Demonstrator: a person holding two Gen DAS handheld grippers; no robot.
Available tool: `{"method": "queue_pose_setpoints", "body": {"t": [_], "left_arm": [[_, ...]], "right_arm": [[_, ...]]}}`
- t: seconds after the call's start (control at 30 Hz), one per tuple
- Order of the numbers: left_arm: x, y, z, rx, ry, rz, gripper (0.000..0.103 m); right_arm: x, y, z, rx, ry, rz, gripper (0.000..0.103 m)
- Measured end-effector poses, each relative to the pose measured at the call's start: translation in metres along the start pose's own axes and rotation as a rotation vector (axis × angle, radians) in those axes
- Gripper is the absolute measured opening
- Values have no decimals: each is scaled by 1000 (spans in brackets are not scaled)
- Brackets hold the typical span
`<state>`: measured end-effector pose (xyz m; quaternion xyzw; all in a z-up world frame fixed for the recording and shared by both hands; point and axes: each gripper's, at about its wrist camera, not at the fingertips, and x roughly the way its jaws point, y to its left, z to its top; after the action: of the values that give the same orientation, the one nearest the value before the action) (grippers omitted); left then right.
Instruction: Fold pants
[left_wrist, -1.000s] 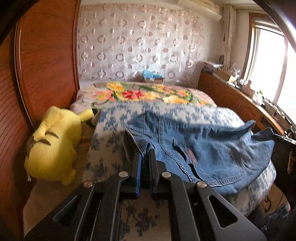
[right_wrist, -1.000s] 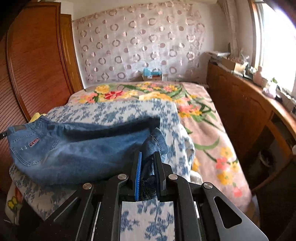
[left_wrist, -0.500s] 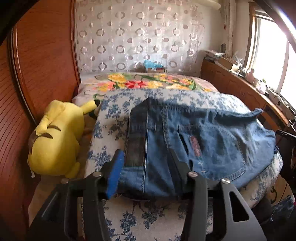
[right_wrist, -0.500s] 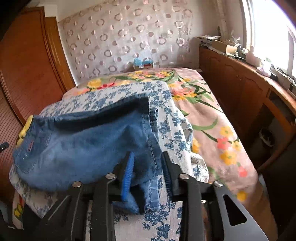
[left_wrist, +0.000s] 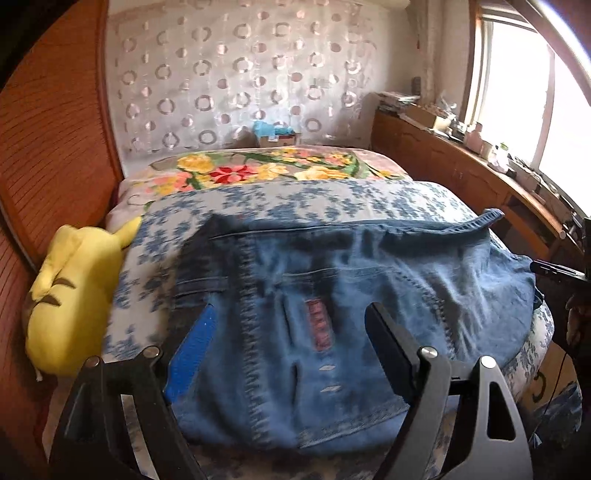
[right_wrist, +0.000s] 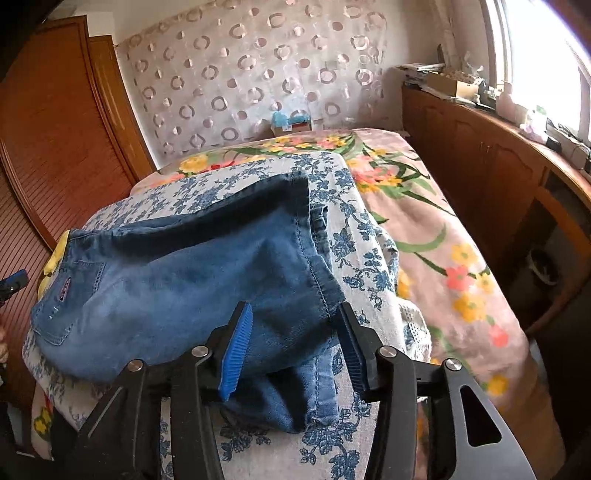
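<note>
Blue denim pants (left_wrist: 332, 302) lie folded across a blue-flowered white quilt (left_wrist: 295, 199) on the bed. In the left wrist view the waistband end with a back pocket and red label lies between my fingers. My left gripper (left_wrist: 291, 314) is open wide above it and holds nothing. In the right wrist view the pants (right_wrist: 192, 280) show their leg-hem end, one hem hanging toward me. My right gripper (right_wrist: 295, 314) is open, its fingers on either side of that end, holding nothing.
A yellow plush toy (left_wrist: 74, 295) lies left of the quilt against the wooden headboard (left_wrist: 48, 147). A floral blanket (right_wrist: 424, 229) covers the bed beyond. A wooden cabinet (right_wrist: 498, 166) with clutter runs along the right under the window. A small box (left_wrist: 277, 136) sits at the far wall.
Both grippers were shut on the pants a second ago. They have opened wide and let go, and the pants now lie flat on the quilt.
</note>
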<state>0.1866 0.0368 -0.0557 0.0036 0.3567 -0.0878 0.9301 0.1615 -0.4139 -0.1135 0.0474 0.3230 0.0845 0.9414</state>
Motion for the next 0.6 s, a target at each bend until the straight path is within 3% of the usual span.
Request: {"method": "queue_pose_setpoints", "body": {"t": [0.6], "left_arm": [[56, -100, 27, 120, 72, -77, 83]], "right_arm": [[23, -30, -2, 46, 42, 67, 49]]}}
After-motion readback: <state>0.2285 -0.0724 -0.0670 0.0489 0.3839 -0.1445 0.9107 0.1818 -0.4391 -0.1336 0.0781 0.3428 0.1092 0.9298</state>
